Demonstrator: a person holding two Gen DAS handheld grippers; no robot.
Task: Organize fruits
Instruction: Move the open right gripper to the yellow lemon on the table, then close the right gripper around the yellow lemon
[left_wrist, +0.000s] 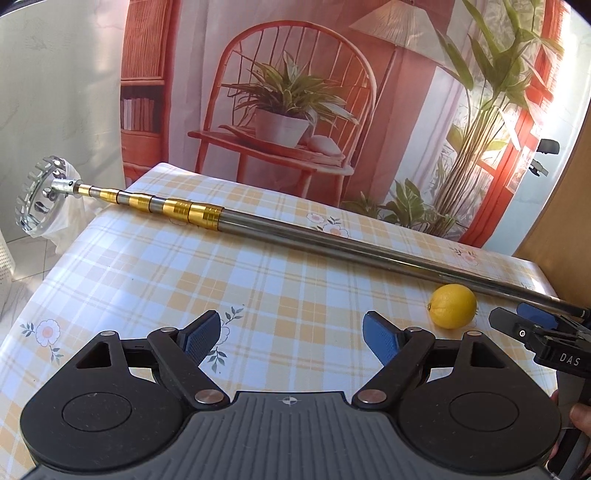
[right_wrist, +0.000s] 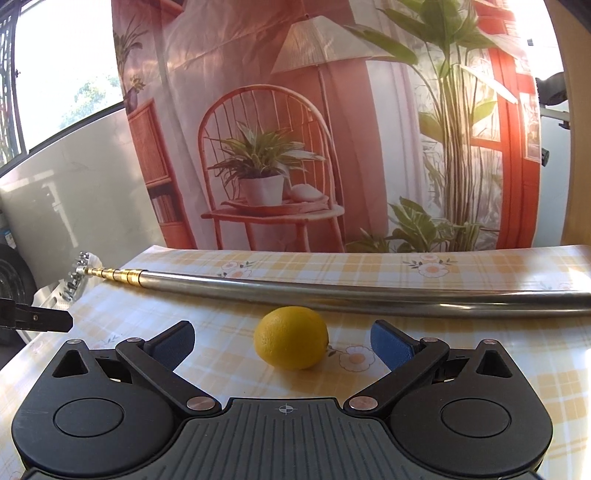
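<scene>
A yellow lemon (right_wrist: 291, 337) lies on the checked tablecloth, just ahead of my right gripper (right_wrist: 282, 341) and centred between its wide-apart blue pads; nothing touches it. In the left wrist view the same lemon (left_wrist: 452, 306) sits to the right of my left gripper (left_wrist: 291, 338), which is open over bare cloth. The right gripper (left_wrist: 524, 323) shows at the right edge there, close to the lemon. Behind the lemon lies a long telescopic fruit-picker pole (left_wrist: 280, 227), steel with gold collars, its toothed ring head and white bag (left_wrist: 42, 201) overhanging the table's left edge.
The table (left_wrist: 147, 280) wears a yellow-and-white plaid cloth with flower prints. A printed backdrop of a chair and plants (left_wrist: 295, 96) hangs behind it. A wooden panel (left_wrist: 561, 206) stands at the right. A person's fingers (left_wrist: 580, 421) hold the right gripper's handle.
</scene>
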